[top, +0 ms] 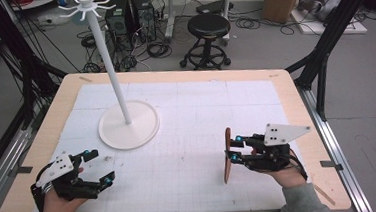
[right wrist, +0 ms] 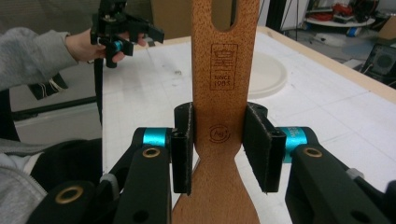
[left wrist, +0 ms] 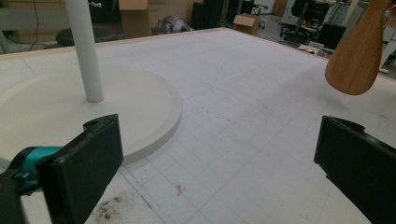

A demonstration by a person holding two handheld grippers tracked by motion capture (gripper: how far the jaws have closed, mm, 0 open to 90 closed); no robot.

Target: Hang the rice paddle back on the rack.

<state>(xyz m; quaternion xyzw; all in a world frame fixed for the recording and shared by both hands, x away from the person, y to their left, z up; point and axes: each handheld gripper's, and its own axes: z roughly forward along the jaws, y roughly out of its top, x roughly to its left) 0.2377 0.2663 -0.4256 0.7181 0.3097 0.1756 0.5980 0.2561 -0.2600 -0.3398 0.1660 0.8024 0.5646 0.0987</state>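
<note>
A: Clearly the right tool (right wrist: 218, 148) clamps the wooden spatula (right wrist: 223, 93) upright above the bench (top: 189, 151); the left tool (top: 96, 167) gapes, holding nothing.

B: That narrow neck could swivel between the pads, tipping the blade down.

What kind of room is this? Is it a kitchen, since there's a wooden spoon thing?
Probably not a kitchen. It looks like a lab or workshop for recording tasks: the table carries a gridded white mat, cables and computer towers sit on the floor, and black frame poles stand around the table.
</note>
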